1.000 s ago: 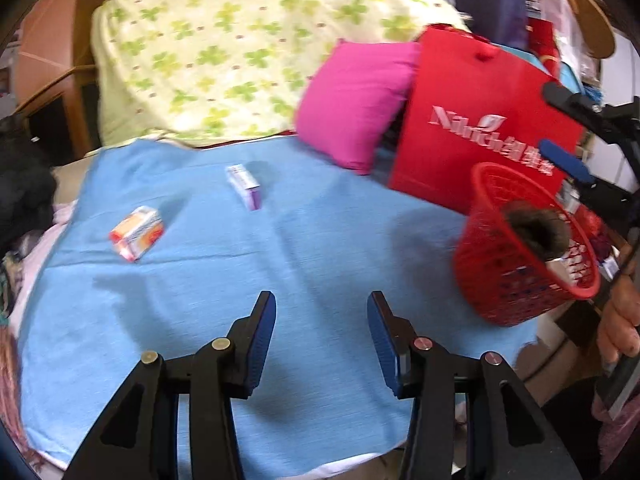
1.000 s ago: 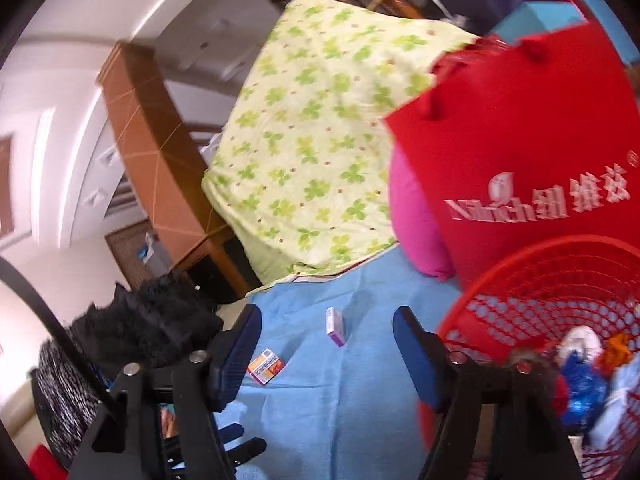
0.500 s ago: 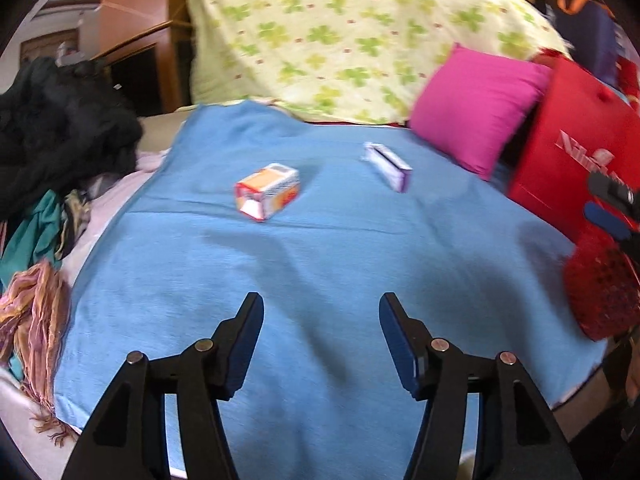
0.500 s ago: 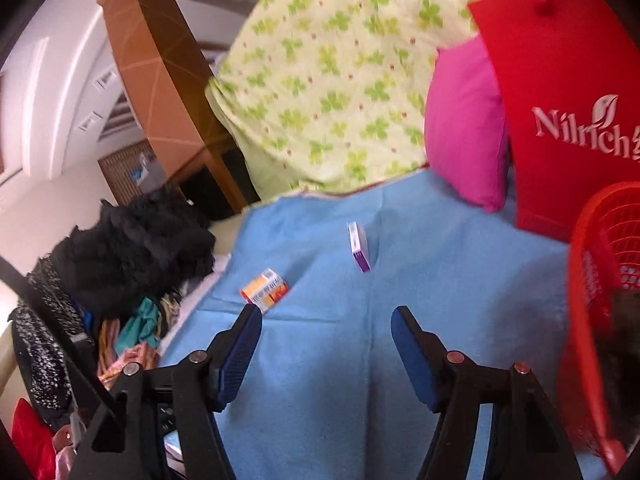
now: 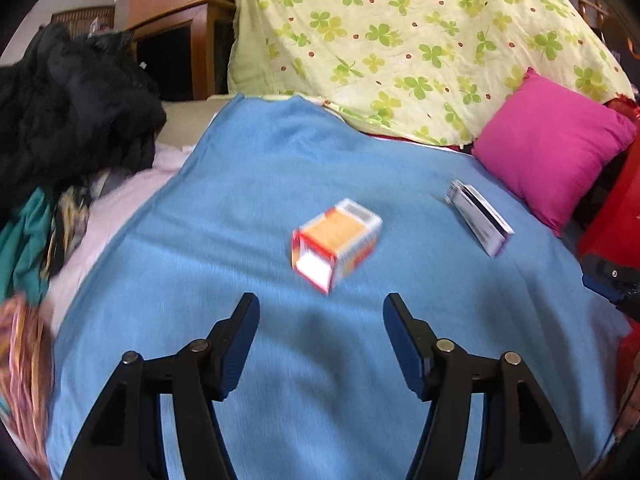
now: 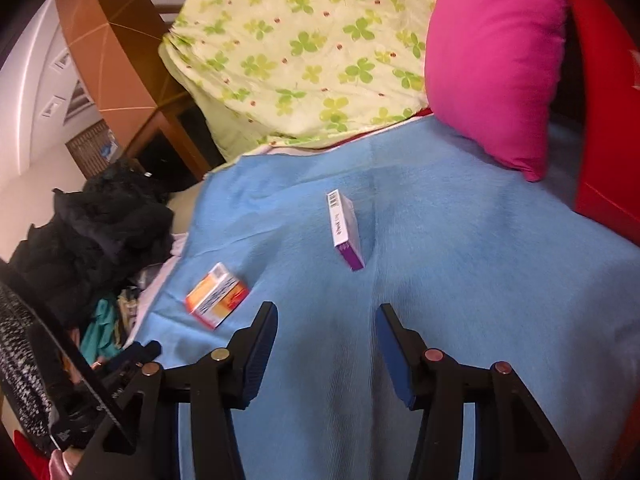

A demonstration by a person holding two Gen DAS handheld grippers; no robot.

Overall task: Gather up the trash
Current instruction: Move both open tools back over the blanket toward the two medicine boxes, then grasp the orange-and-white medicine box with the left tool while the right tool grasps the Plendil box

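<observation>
Lying on the blue blanket [image 5: 248, 208], the orange carton [image 5: 336, 246] sits just ahead of the left gripper [image 5: 320, 308], whose jaws have been opening, empty. Only the right view shows the purple box's [image 6: 345, 229] barcode end; the right gripper [image 6: 326, 316] has been closing, empty.

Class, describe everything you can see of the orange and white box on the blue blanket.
The orange and white box is a small carton, seemingly cardboard, with red edging, an orange top and a barcode-like print on one side. It looks closed and lies on its side on the blue blanket, apart from the purple and white box. Nothing else touches it; neither tool reaches it.
</observation>
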